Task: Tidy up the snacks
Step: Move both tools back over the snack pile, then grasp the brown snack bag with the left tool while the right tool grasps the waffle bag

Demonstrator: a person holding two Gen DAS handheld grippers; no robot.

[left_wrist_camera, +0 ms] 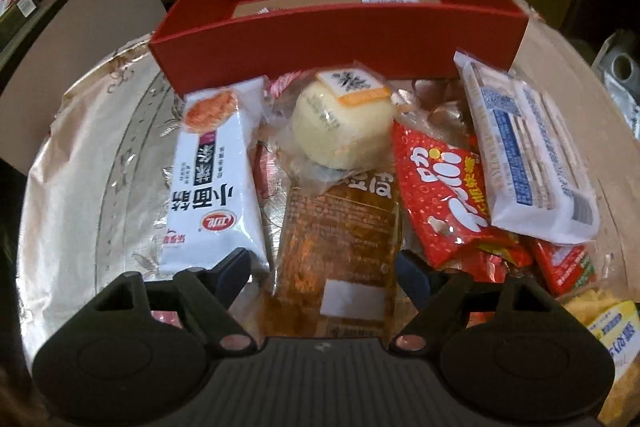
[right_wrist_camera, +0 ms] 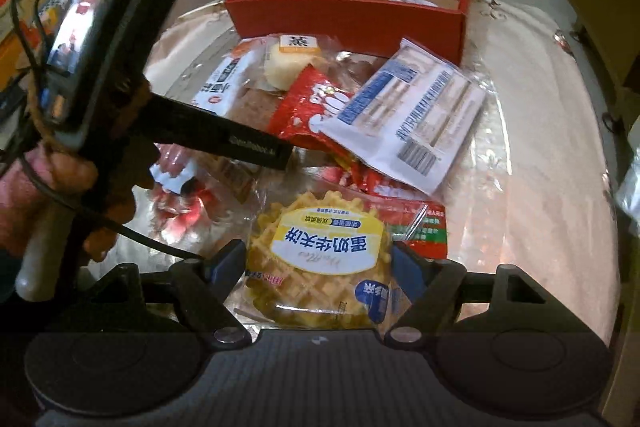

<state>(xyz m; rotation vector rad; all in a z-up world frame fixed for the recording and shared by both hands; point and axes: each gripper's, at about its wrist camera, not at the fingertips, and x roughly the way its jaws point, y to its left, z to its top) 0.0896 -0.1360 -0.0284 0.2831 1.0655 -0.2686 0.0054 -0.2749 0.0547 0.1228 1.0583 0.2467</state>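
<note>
Just in front of the red box (left_wrist_camera: 340, 35) lies the heap of snacks on a shiny table cover (left_wrist_camera: 80, 167); the box sits open at the far side, with only a little showing on its cardboard floor; nearest its front wall is a round pale bun (left_wrist_camera: 340, 131) in clear wrap, with a white biscuit packet (left_wrist_camera: 220, 179) to one side and a white-and-blue packet (left_wrist_camera: 532, 147) to the other; a red bag (left_wrist_camera: 436, 195) lies between the bun and that packet. The left gripper (left_wrist_camera: 324, 267) stands spread above a brown cake packet (left_wrist_camera: 336, 247), its pads clear of it. The right gripper (right_wrist_camera: 320, 263) pinches a waffle packet (right_wrist_camera: 320, 259), the snack farthest from the box.
</note>
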